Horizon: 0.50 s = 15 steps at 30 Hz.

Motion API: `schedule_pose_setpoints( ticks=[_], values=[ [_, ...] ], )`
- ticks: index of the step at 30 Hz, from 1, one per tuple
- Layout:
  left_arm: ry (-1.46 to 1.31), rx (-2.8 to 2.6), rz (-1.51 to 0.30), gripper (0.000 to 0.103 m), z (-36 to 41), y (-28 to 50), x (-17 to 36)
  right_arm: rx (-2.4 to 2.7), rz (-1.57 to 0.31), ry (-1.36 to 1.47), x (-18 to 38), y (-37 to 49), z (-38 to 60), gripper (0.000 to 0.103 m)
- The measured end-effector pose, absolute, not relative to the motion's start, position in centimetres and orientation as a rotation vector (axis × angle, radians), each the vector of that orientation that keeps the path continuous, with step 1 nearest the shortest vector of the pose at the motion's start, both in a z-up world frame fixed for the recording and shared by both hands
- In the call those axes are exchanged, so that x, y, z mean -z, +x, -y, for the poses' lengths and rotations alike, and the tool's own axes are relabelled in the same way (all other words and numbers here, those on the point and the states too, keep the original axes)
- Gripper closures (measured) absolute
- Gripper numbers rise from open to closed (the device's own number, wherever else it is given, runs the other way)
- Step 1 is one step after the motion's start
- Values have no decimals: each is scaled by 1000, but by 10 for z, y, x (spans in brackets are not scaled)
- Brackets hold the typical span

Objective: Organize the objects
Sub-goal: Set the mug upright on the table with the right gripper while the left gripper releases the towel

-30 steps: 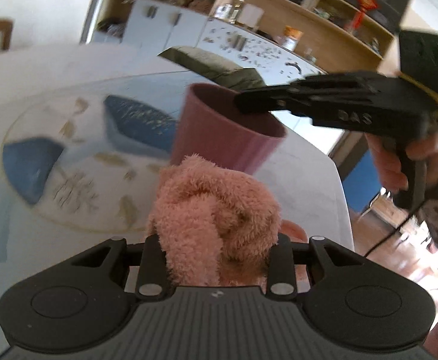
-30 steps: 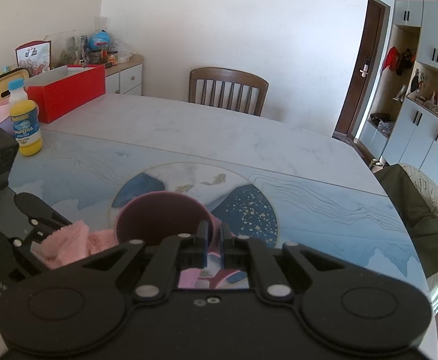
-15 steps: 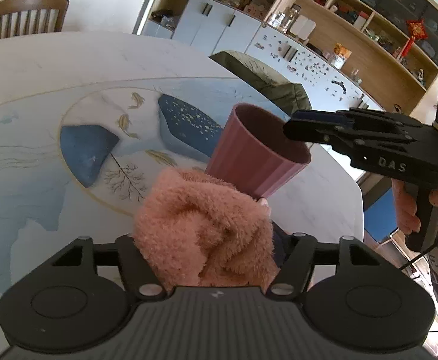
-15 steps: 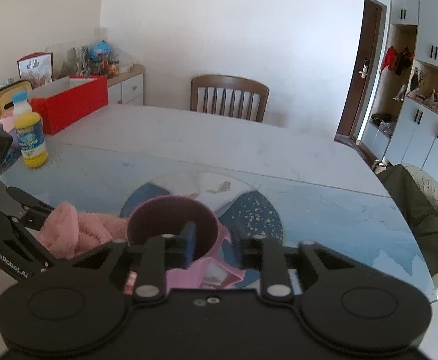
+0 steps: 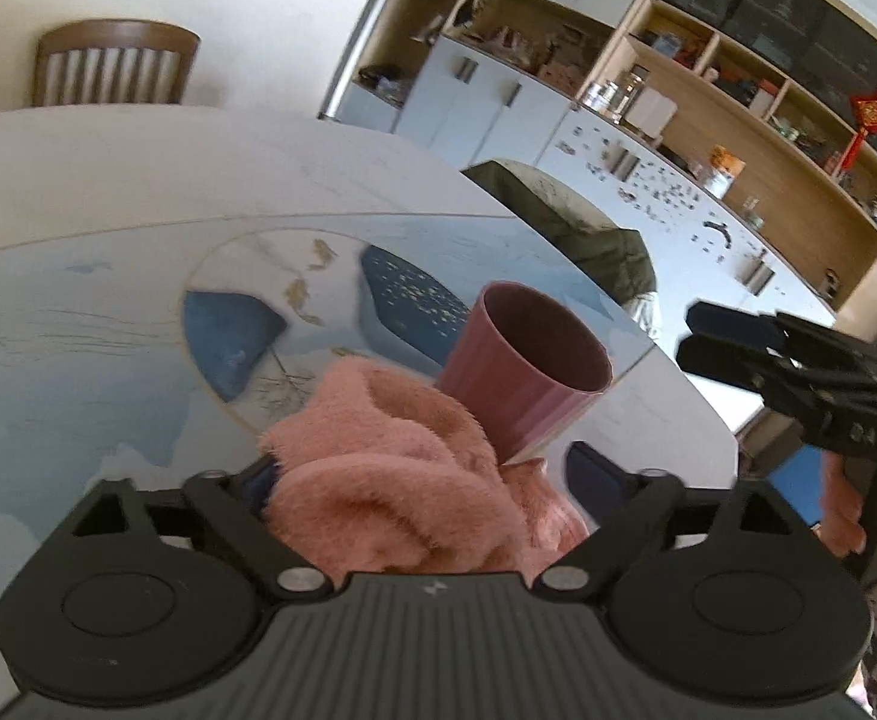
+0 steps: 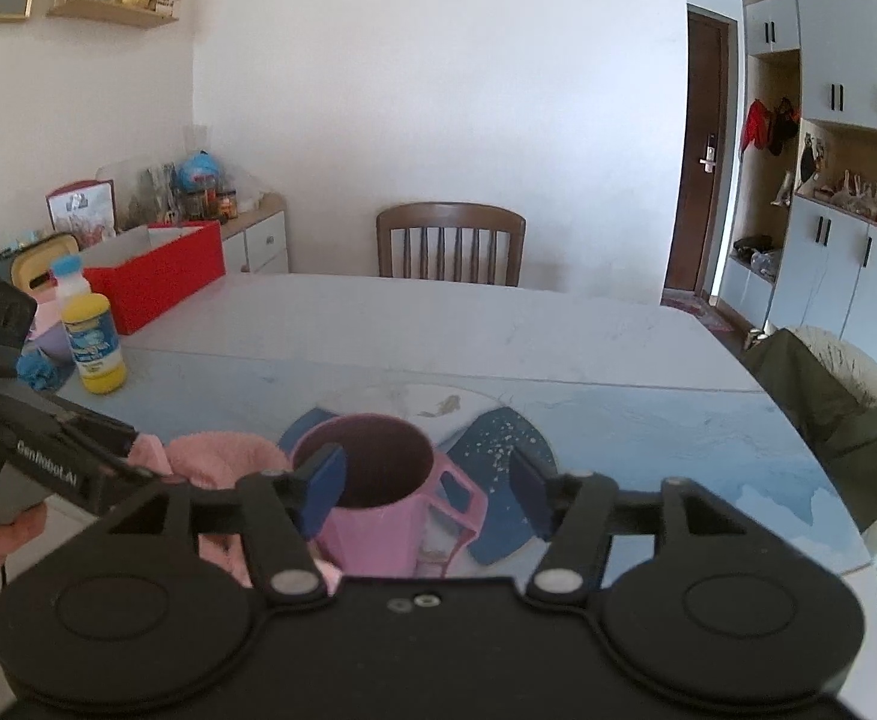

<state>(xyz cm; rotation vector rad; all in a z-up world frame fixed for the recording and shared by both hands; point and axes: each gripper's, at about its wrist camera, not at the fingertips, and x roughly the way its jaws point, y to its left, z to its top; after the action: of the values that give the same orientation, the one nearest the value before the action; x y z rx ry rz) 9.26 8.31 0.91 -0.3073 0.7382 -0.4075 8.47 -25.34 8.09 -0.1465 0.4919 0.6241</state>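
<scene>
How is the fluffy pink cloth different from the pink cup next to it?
The pink cloth is soft, fuzzy and crumpled; the pink cup is rigid, smooth and upright. The cloth sits between the left gripper's spread jaws; the cup stands on the table with a handle. Both are pink.

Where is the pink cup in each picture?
Left wrist view: the pink cup sits right of middle, just behind the fluffy pink cloth.
Right wrist view: the cup is low in the middle, with the cloth to its left.
Shared landmark: the wooden chair beyond the table.
</scene>
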Motion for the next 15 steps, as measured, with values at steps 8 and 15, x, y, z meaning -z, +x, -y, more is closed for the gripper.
schedule_pose_setpoints(
  ticks=[8, 15],
  values=[
    [-470, 459, -778, 0, -93, 81, -22, -629, -483, -83, -77, 61, 272, 38],
    [-435, 445, -828, 0, -99, 64, -39, -627, -465, -58, -81, 43, 283, 38]
  ],
)
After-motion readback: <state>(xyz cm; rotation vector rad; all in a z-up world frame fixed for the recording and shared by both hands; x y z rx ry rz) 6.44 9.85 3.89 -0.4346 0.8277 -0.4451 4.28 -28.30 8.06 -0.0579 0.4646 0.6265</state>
